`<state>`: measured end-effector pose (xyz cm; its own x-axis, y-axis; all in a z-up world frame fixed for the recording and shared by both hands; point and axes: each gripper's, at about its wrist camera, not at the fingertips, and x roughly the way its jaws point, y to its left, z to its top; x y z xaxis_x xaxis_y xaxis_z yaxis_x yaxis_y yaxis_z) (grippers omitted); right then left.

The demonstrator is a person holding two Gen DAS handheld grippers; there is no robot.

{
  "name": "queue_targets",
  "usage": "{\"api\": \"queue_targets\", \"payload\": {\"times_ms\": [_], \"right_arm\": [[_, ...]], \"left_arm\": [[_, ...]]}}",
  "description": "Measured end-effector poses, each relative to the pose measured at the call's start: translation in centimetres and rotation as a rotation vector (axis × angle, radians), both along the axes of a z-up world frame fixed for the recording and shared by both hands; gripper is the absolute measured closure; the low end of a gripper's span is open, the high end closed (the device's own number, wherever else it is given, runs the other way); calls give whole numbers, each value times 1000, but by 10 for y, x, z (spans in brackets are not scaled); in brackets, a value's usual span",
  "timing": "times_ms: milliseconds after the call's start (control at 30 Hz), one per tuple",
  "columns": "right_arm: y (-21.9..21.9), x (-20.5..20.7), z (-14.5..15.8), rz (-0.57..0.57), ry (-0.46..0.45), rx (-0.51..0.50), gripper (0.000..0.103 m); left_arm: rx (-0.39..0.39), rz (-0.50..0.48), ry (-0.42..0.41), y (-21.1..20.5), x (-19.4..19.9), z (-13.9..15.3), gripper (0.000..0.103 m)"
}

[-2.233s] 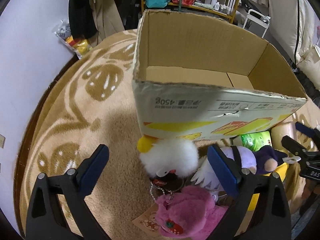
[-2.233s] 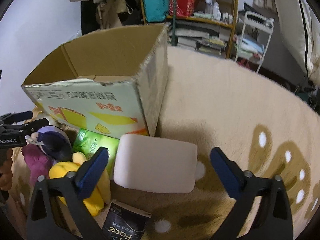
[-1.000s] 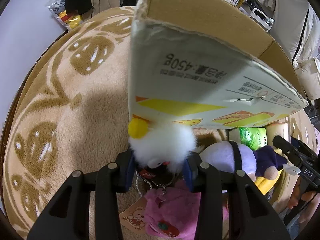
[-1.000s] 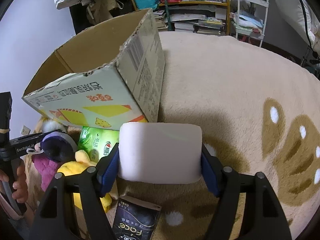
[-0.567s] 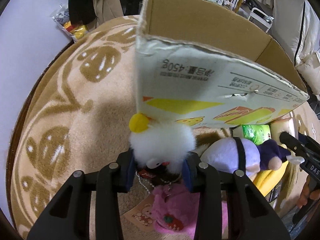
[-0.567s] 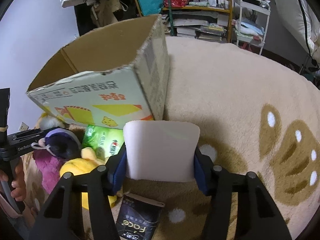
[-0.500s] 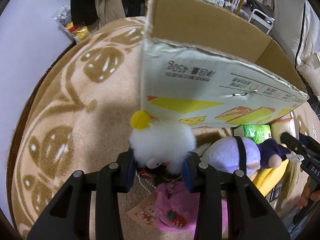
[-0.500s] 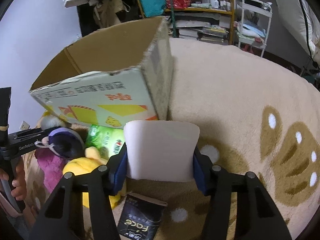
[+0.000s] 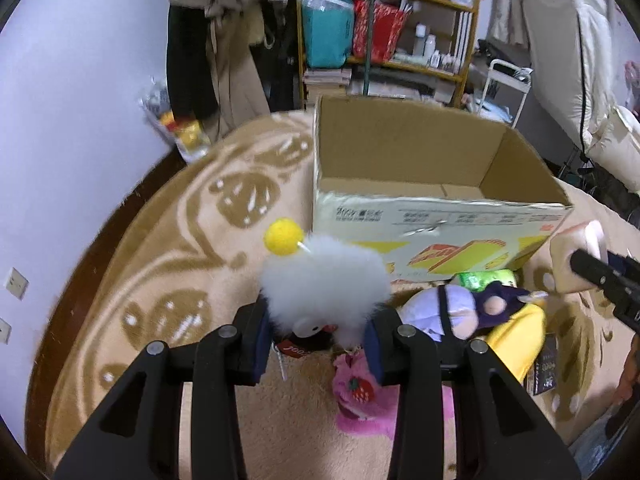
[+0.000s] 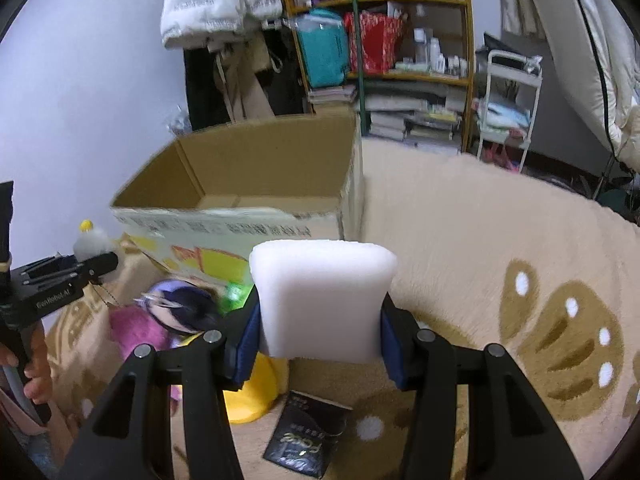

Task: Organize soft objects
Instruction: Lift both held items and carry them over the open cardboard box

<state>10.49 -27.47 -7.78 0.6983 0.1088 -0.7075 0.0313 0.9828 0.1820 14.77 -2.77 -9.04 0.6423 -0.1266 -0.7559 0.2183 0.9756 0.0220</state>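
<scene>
The left gripper (image 9: 318, 342) clamps a white fluffy toy (image 9: 324, 284) between its pads. The right gripper (image 10: 320, 338) is closing, squeezing a white sponge (image 10: 322, 300) that fills its jaws, before the cardboard box (image 10: 248, 184).

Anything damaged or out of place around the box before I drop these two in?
The cardboard box has ragged, torn top edges and no flaps, but it stands upright and open. A dark packet lies flat on the rug among the plush toys; it does not look soft. Nothing spilled.

A lived-in home room, patterned plush rug (image 10: 500, 240), cluttered wooden shelf (image 9: 384, 24), hanging coats (image 9: 208, 60), white rolling cart (image 10: 508, 104), padded jacket (image 10: 216, 0)
</scene>
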Motion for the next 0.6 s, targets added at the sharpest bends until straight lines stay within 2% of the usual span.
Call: {"api": "queue_targets", "payload": {"times_ms": [367, 600], "right_arm": [[20, -40, 63, 29, -201, -55, 49], [28, -42, 92, 41, -270, -75, 49]], "left_arm": [[41, -7, -186, -4, -48, 58, 66], [39, 5, -267, -9, -55, 88, 66]]}}
